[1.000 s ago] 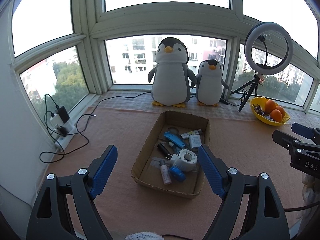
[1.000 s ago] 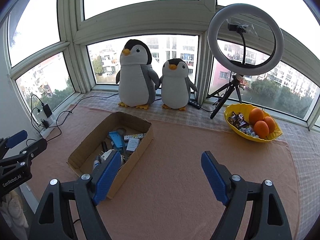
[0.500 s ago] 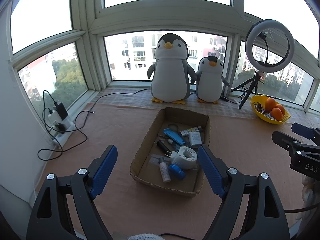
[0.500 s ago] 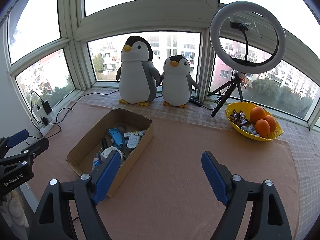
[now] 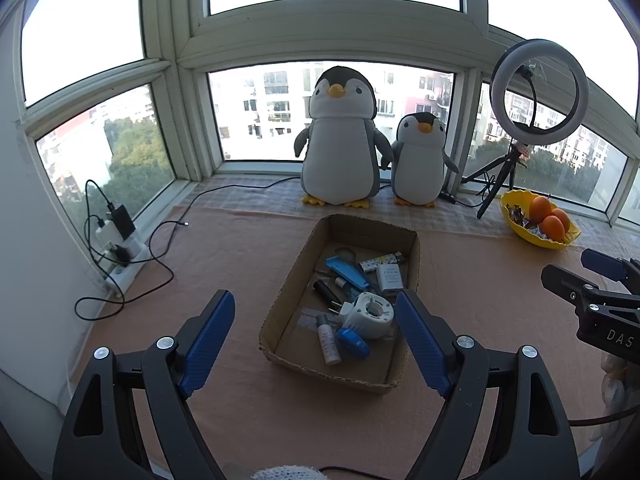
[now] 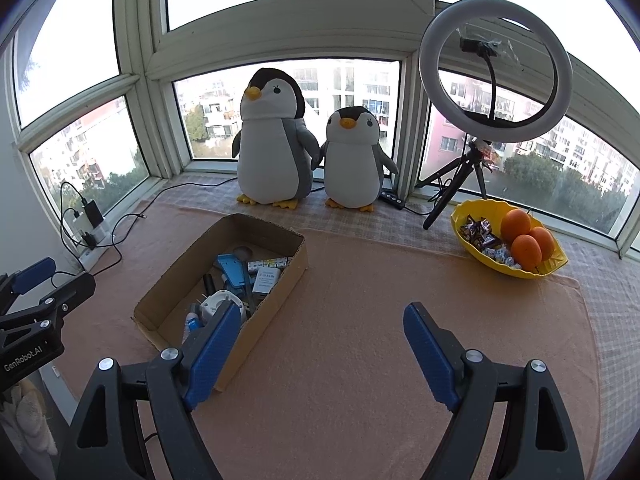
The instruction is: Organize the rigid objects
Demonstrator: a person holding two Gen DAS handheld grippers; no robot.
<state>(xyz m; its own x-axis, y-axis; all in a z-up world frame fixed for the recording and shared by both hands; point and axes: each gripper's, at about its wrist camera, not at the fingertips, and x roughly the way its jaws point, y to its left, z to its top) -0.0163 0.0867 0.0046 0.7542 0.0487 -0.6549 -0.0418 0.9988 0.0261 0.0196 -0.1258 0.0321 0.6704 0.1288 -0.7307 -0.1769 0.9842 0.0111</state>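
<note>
Hovering spread and empty, both tongs, left [image 5: 310,330] and right [image 6: 322,342], face the cardboard box [image 5: 294,276] of small items.

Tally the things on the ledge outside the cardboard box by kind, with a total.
Plush penguins: 2, the large penguin and the small penguin
Oranges: 3, in the yellow bowl, e.g.
Yellow bowls: 1
Ring lights on tripods: 1, the ring light
Power strips: 1, the power strip
Total: 8
</note>
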